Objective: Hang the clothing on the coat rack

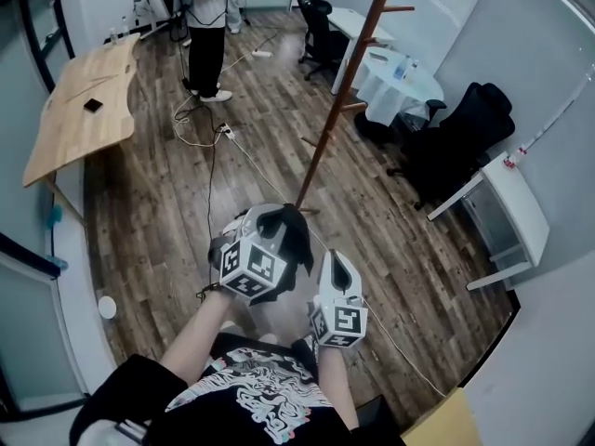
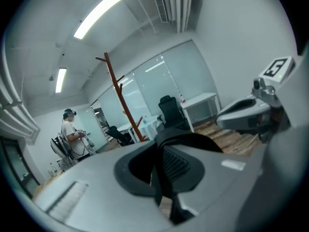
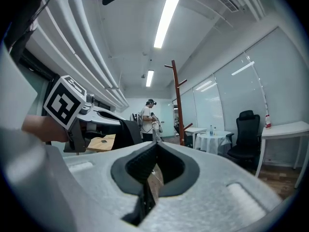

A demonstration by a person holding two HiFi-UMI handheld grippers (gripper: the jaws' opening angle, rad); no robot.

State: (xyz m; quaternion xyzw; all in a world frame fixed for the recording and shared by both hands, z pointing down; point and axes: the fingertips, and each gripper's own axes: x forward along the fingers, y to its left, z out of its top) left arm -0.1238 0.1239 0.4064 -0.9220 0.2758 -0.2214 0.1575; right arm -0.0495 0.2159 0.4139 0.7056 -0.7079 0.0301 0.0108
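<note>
A tall brown coat rack (image 1: 339, 91) stands on the wood floor just beyond both grippers; it also rises at the back in the left gripper view (image 2: 117, 93) and the right gripper view (image 3: 178, 103). My left gripper (image 1: 275, 216) is shut on a black piece of clothing (image 1: 297, 240), and the dark fabric (image 2: 190, 141) bunches between its jaws (image 2: 161, 154). My right gripper (image 1: 337, 260) is beside it on the right, shut with nothing in it (image 3: 153, 164). The right gripper view shows the left gripper (image 3: 72, 111) with the black cloth (image 3: 126, 132) hanging from it.
A person (image 1: 206, 26) stands at the far end by a wooden table (image 1: 79, 110). Cables (image 1: 212, 142) trail over the floor. A white round table (image 1: 402, 84), black office chairs (image 1: 460, 142) and a white desk (image 1: 516, 214) line the right side.
</note>
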